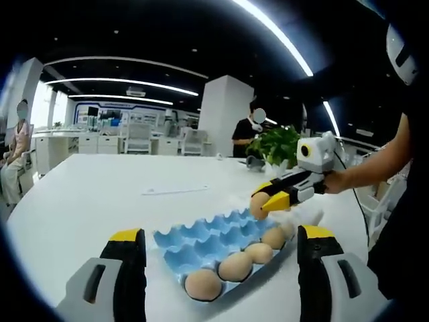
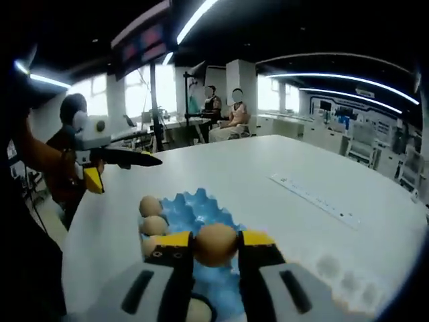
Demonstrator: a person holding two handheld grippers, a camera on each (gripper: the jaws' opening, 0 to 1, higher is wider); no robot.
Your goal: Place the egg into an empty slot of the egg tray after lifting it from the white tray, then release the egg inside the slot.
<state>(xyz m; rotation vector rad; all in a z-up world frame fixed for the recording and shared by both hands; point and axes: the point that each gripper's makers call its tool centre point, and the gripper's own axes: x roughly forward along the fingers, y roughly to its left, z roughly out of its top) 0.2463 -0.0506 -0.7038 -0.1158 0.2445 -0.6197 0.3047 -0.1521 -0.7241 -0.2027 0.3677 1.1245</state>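
Gripping a smooth brown oval egg (image 2: 215, 244) between the yellow-tipped jaws of the right gripper (image 2: 215, 249), just above the pale blue moulded egg tray (image 2: 201, 209) with its peaked, dimpled cups. Seen from the left gripper view as the same right gripper (image 1: 268, 199), black fingers with yellow tips closed on the egg (image 1: 258, 203), hovering over the far end of the tray (image 1: 201, 243). Holding the left gripper (image 1: 221, 258) with jaws standing wide apart and nothing between them, framing the near end of the tray.

Lying in one row along the tray's edge in the left gripper view: four matte brown eggs (image 1: 236, 265), each seated in its own cup; remaining cups showing bare blue. Appearing in the right gripper view as three eggs (image 2: 153, 225) at the tray's left side, the rest hidden behind the jaws.

Resting everything on a broad, smooth white table (image 1: 100, 194). Lying flat on it, well apart from the tray, a long white strip (image 2: 315, 198), also visible as a thin bar (image 1: 174, 190) in the left gripper view. Standing beyond the right gripper, a leafy green plant (image 1: 278, 144). Sitting or standing in the background, people at desks. Entering the right gripper view from the left, the left gripper (image 2: 114, 157), jaws spread.
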